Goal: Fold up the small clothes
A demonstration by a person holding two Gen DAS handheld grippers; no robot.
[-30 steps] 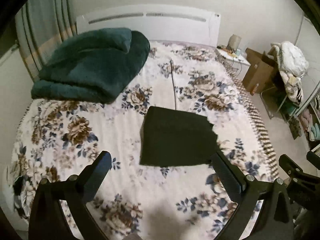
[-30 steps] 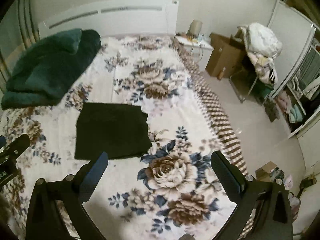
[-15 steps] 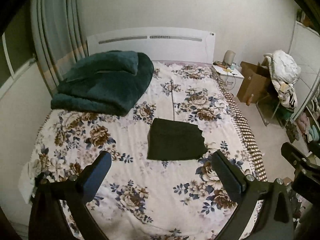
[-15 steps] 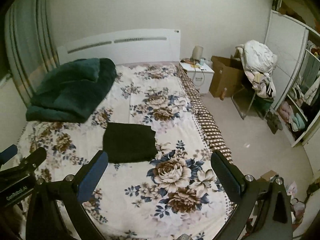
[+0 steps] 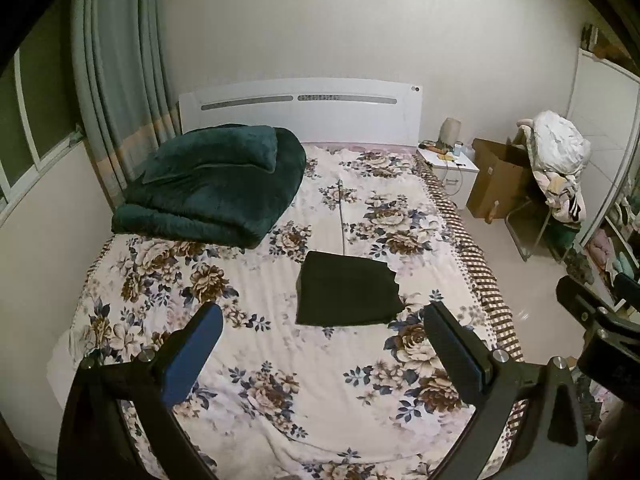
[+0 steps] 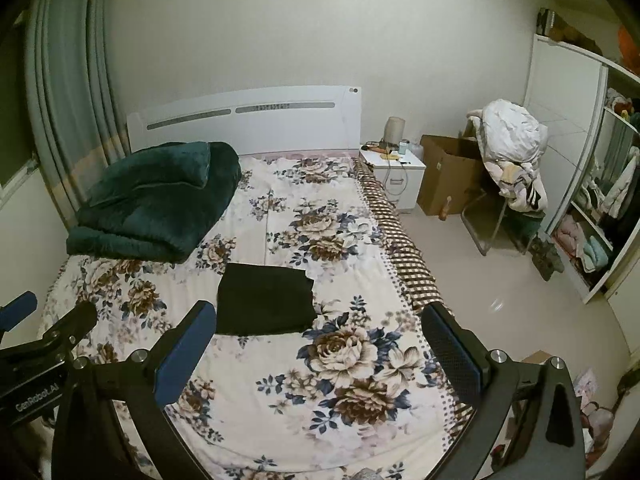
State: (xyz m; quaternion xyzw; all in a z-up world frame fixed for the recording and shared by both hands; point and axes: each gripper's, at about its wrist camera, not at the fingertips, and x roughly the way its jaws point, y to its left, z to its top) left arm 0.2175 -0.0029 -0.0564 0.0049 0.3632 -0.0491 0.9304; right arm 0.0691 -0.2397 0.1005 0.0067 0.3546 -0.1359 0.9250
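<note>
Seen from both wrist cams: wide bed w/ cream floral-print cotton sheet (image 5: 248, 304), white headboard behind. Bulky dark-green plush blanket (image 5: 212, 184), folded, heaped at head end on curtain side. White bedside cabinet (image 6: 394, 172) and brown cardboard box (image 6: 448, 172) off bed's far side, near chair piled w/ pale laundry.

Task item: small dark, near-black fabric garment (image 5: 346, 290), already folded into flat rectangle, lying mid-bed, well apart from blanket; slightly ragged far-right corner (image 6: 308, 278) where layers don't line up.

Left gripper (image 5: 320, 332) held above foot of bed, jaws spread wide, nothing between blue-padded fingers. Right gripper (image 6: 318, 330) same: fully apart, empty, nowhere near cloth.

Judged soft, light, limp – no stiffness, likely to sag and unfold if lifted by one edge. Best taken at two near corners, pinching all layers together, or slid along sheet. Fold looks essentially done; uneven corner perhaps worth squaring.
</note>
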